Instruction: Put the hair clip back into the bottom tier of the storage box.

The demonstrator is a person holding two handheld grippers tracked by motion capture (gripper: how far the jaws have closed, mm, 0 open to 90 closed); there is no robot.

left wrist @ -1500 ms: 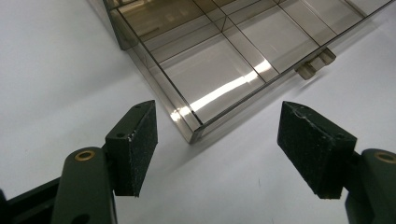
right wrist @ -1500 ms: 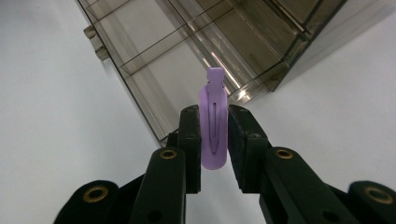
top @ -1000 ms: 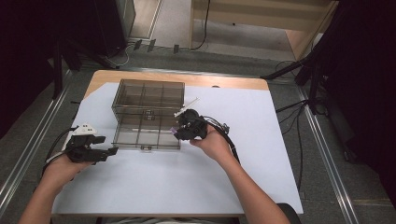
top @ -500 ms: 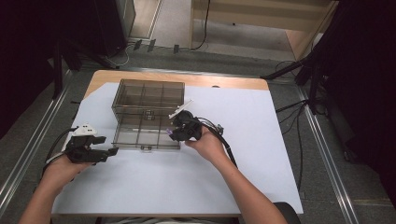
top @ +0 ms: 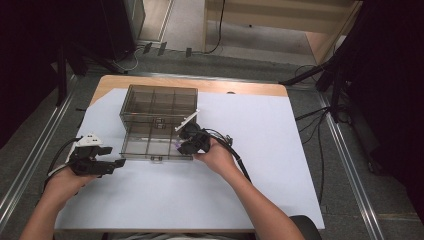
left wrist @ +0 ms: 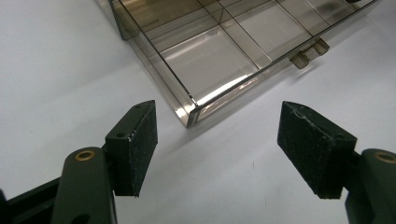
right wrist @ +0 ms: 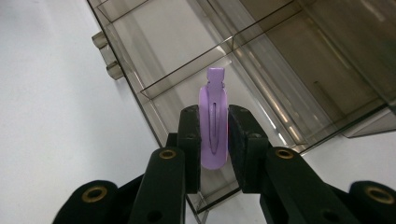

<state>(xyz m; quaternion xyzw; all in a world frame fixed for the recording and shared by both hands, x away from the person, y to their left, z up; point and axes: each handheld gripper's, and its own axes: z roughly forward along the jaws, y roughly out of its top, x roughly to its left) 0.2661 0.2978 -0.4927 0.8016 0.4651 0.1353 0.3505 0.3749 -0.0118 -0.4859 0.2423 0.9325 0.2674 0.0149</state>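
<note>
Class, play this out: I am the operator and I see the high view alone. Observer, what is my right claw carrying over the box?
Observer: The right claw is shut on a purple clip, gripped edge-on between the pads.
Operator: Which part of the clear compartment box is it above?
Observer: In the right gripper view it hangs over a near-corner compartment of the box, and that compartment looks bare.
Operator: And my left claw?
Observer: The left claw is open with nothing between its pads, pointed at a near corner of the box without touching it.
</note>
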